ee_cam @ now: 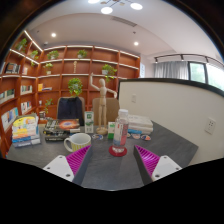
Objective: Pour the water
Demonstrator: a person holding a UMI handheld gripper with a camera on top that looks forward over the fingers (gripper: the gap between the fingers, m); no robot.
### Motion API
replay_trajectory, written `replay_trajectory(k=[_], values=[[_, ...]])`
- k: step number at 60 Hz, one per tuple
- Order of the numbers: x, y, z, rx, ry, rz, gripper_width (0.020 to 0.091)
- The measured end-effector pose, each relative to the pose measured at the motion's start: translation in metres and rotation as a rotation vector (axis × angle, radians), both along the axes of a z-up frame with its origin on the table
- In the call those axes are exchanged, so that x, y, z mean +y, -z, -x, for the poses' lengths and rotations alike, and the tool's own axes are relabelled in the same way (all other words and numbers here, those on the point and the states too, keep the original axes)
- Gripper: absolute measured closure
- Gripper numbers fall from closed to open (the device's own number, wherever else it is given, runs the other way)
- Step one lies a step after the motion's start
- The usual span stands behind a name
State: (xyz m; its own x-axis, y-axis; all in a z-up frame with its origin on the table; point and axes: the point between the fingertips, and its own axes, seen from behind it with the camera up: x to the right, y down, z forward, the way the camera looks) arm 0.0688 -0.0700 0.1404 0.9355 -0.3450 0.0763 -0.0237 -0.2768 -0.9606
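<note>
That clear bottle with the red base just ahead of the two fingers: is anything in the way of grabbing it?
Nothing visible blocks it. The bottle stands just ahead of the open gripper, with bare table between them. The mug sits off to its left.

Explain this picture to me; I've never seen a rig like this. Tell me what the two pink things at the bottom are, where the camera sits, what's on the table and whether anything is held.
The two pink things are pads on the fingers of a hand-held gripper; a person carries it, with no robot arm. The camera rides on the gripper and looks forward along the fingers. The fingers are open and hold nothing. Just ahead of them, on the grey table, stands a clear bottle. To its left sits a white mug, with stacked books further left. Beyond stands a wooden figure, in front of wooden shelves with plants. The task is pouring water, not yet begun.
</note>
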Motion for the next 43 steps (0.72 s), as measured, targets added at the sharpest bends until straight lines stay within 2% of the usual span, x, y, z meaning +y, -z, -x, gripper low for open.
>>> replay_trajectory(k=[9,25,43], values=[[-0.033,-0.017,0.024,0.018,-0.058,-0.034,0.0227],[-0.06,-0.021,0.052,0.031,-0.134,-0.064,0.0225],[-0.065,-0.023,0.056,0.041,-0.15,-0.077,0.0227]])
